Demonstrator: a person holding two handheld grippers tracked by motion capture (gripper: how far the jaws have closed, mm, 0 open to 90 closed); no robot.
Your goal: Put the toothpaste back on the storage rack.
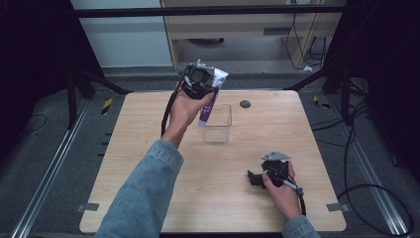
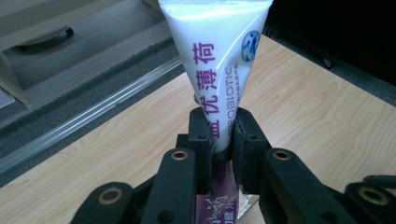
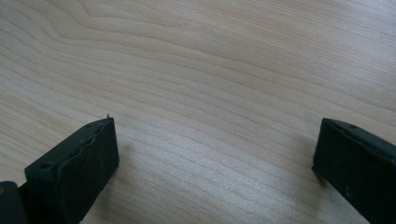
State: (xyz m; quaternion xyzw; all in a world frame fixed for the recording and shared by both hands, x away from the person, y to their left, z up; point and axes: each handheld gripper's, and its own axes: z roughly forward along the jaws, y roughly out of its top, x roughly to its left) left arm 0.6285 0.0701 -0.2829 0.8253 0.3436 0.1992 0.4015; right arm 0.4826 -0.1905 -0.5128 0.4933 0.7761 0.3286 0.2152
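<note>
A white and purple toothpaste tube [image 1: 212, 97] hangs upright over the left side of a clear plastic box [image 1: 218, 130] at the middle of the table. My left gripper [image 1: 208, 88] is shut on the tube's middle, held up high by the person's left hand. In the left gripper view the tube [image 2: 218, 65] sticks out past the jaws, its flat crimped end away from me, and the left gripper [image 2: 223, 135] pinches it just above the purple part. My right gripper [image 1: 253, 178] rests low on the table at the front right, open, its fingertips [image 3: 88, 154] wide apart over bare wood.
The wooden table [image 1: 138, 144] has a small dark round mark [image 1: 244, 104] behind the box. Black frame legs stand at the back corners. Cables lie on the floor at the right. A light cabinet stands beyond the table.
</note>
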